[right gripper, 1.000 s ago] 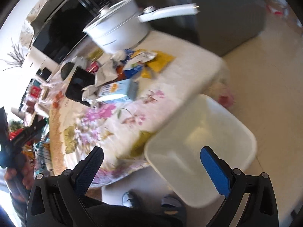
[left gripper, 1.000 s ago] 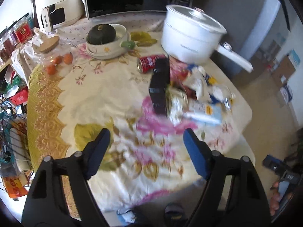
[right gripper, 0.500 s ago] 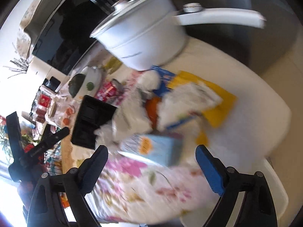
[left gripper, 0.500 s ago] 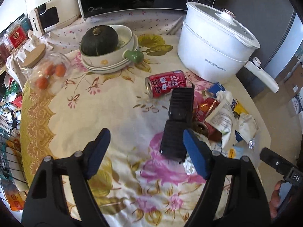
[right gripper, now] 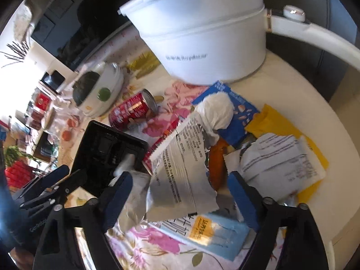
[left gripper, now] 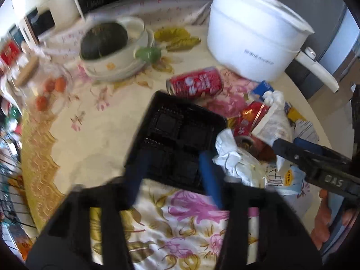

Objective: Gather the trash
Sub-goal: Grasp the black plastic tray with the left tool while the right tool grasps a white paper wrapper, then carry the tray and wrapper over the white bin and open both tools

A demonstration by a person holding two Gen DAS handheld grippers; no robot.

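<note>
Tray [left gripper: 177, 144]: long axis runs lower centre to upper centre, left gripper [left gripper: 173, 175] open astride it.
Carton [right gripper: 211, 231]: clear only in right view, right gripper [right gripper: 182, 193] open above.

Bare cloth [left gripper: 94, 139] (left of tray [left gripper: 177, 135]) seems passable; pot [left gripper: 252, 38] blocks behind.

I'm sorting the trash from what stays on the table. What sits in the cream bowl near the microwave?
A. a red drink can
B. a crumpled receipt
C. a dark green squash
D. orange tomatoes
C: a dark green squash fills the cream bowl, while the red drink can lies on its side on the tablecloth nearer the white pot.
</note>
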